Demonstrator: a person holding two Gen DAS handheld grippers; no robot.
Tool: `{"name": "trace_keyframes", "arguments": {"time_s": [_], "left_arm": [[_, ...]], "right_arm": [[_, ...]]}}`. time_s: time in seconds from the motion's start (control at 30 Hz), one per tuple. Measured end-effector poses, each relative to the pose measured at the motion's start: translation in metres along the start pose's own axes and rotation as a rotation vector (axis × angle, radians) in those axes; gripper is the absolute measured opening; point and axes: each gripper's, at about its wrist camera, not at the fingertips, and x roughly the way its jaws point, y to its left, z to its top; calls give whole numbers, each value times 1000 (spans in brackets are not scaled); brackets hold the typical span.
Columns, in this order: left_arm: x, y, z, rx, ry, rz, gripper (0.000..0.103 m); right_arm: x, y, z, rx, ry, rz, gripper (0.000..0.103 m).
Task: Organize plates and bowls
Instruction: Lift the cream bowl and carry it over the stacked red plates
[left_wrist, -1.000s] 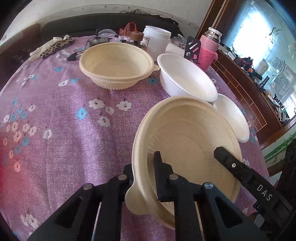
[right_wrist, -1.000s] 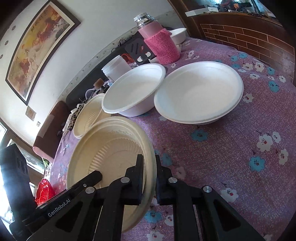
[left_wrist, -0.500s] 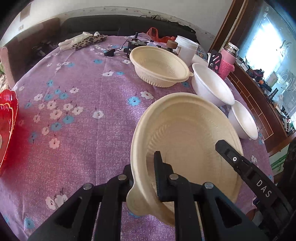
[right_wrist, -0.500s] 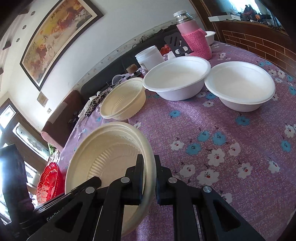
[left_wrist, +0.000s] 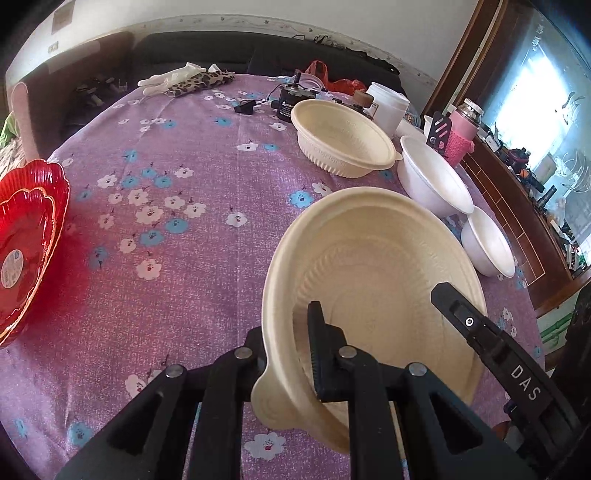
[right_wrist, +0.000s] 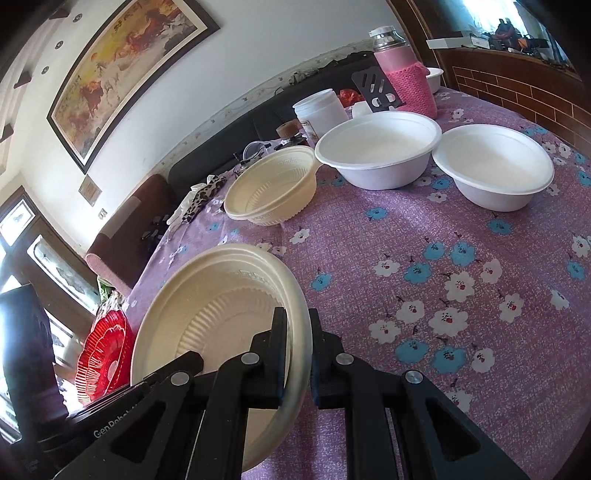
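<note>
Above the near side of the desk (left_wrist: 192, 280), both hand-held grippers, left (left_wrist: 286, 354) and right (right_wrist: 295, 354), clamp one cream bowl's (left_wrist: 369, 280) opposite rims. Looks mid-carry; next it probably needs nesting into the far cream bowl (left_wrist: 343, 142).

Each wrist camera looks steeply down along its own fingers, very near the cream bowl (left_wrist: 369, 266). Both views share that bowl, the purple floral tablecloth (left_wrist: 192, 258) and, seemingly, the white bowls (right_wrist: 380, 147).
</note>
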Motion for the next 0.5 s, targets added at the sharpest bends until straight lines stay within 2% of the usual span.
{"name": "trace_keyframes", "arguments": {"time_s": [0.5], "left_arm": [[-31, 34, -1, -45, -42, 20, 15]], "right_arm": [[-3, 43, -7, -60, -2, 25, 11]]}}
